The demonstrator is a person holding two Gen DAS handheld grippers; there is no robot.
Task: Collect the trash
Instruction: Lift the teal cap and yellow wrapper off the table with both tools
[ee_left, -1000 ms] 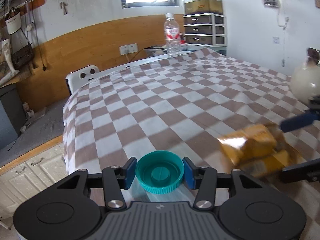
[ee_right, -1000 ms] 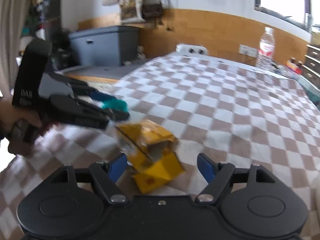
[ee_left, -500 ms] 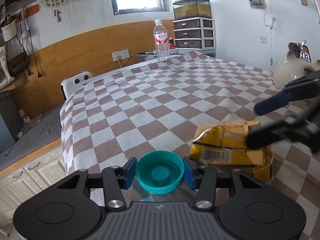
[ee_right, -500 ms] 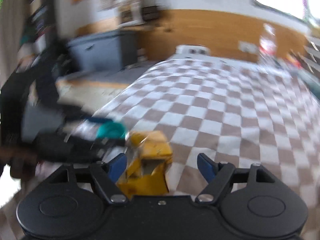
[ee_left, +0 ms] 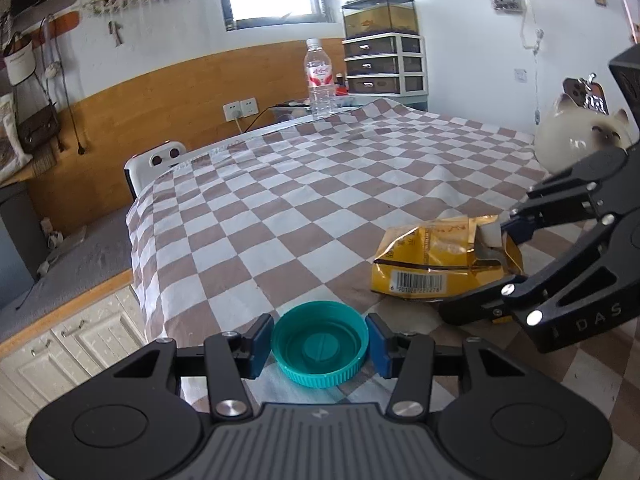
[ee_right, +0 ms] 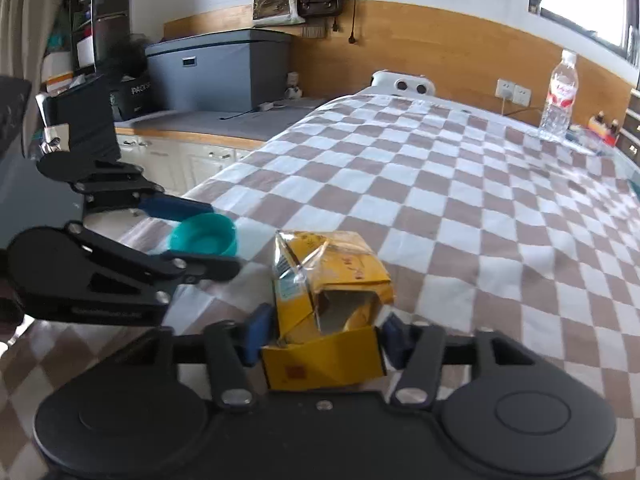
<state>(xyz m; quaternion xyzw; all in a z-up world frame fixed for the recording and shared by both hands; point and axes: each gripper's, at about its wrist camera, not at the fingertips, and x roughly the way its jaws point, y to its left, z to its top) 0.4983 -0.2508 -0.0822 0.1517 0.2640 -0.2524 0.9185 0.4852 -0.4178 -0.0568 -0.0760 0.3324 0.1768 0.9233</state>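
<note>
On the far edge of the checked tablecloth (ee_left: 304, 208) we see a clear water bottle (ee_left: 320, 76) with a red-and-white label whose writing is too small to read; behind it stand a grey drawer unit (ee_left: 384, 70) and a fish tank (ee_left: 380, 16). A white cat figure (ee_left: 576, 140) sits at the right, just behind our right tool. Nothing lies between the two tools. The crumpled yellow snack carton (ee_right: 324, 312) lies on the cloth near its close edge, a barcode along one side; its other print is not legible. "DAS" shows on the right tool's body. Our right gripper (ee_right: 324, 336) points down at the carton; its jaws have just been closing and now press both sides of it. Our left gripper (ee_left: 320, 344) is clamped on a teal bottle cap (ee_left: 320, 346), hollow side up, just beside the carton.
</note>
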